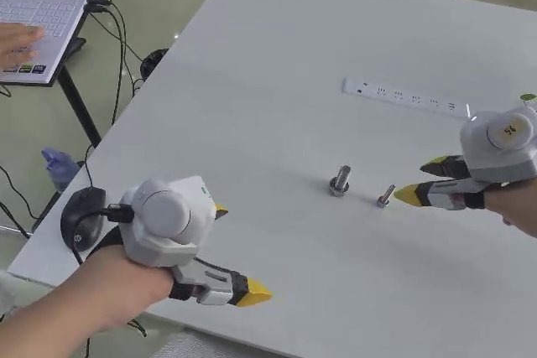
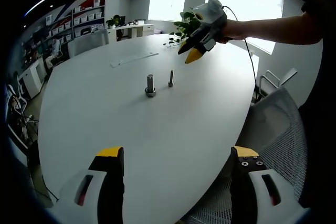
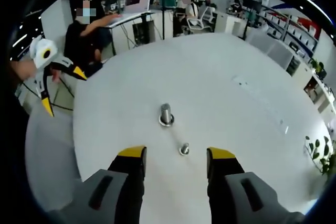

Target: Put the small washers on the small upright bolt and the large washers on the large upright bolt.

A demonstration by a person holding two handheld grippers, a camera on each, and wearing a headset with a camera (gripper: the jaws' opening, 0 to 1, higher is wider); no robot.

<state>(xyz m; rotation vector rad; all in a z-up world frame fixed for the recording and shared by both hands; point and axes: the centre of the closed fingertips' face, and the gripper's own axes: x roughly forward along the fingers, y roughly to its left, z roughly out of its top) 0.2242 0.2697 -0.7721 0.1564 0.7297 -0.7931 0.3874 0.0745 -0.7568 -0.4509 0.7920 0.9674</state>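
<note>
Left hand-held gripper (image 1: 237, 251) hovers over the near edge of the white desk (image 1: 252, 81), jaws wide apart and empty. Right hand-held gripper (image 1: 417, 180) (also parted, also empty) points at the small bolt (image 1: 385, 197), its lower tip just beside it. Close by stands the large bolt (image 1: 340, 180), with a power strip (image 1: 407, 96) farther back.

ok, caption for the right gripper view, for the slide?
Open right gripper faces the small bolt, large bolt beyond it, both upright on the white table; left gripper open too.
</note>
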